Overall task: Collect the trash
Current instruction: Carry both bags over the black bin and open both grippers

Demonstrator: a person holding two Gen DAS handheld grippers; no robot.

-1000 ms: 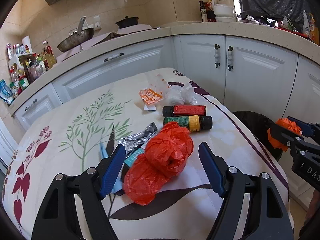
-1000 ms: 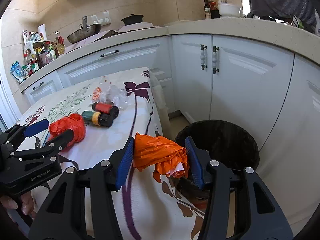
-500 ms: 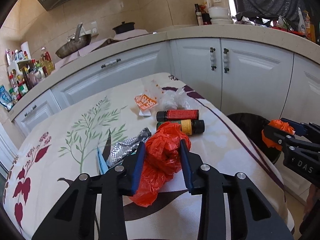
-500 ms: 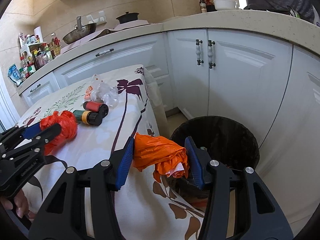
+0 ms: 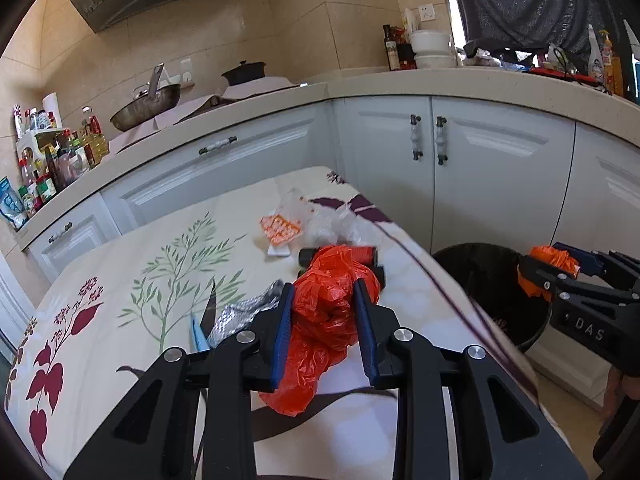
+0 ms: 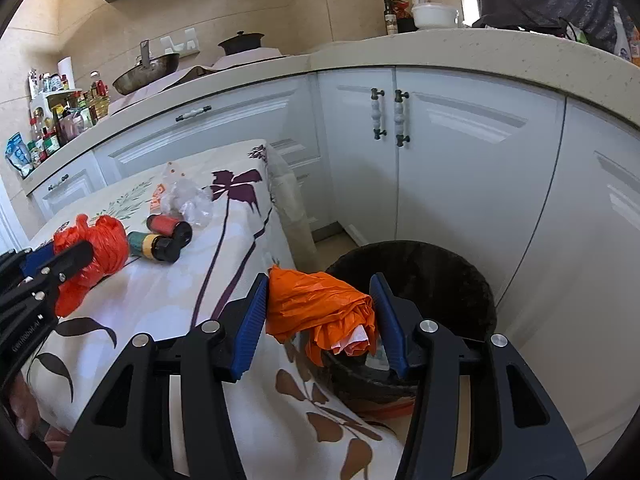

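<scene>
A crumpled red plastic bag (image 5: pixel 332 312) sits between the blue pads of my left gripper (image 5: pixel 324 292), just above the flowered tablecloth (image 5: pixel 120 264). The jaws are closing and both pads press into the bag. In the right wrist view the same red plastic bag (image 6: pixel 106 240) and left gripper (image 6: pixel 60 256) show at the far left. My right gripper (image 6: pixel 319 280) is shut on a bunched orange plastic bag (image 6: pixel 316 308) with white paper inside, held at the near rim of the black trash bin (image 6: pixel 460 264). The left wrist view shows that black trash bin (image 5: pixel 480 256) beside the table.
Two dark bottles (image 6: pixel 160 240) lie on the table behind the red bag. A foil wrapper (image 5: pixel 244 312), a blue scrap (image 5: pixel 198 334), an orange packet (image 5: pixel 280 230) and clear crumpled plastic (image 5: pixel 332 224) also lie there. White cabinets (image 6: pixel 440 160) stand behind the bin.
My left gripper's jaws came together from wide apart onto the red bag and squeezed it narrow. The right gripper kept its grip on the orange bag and stayed by the bin.
</scene>
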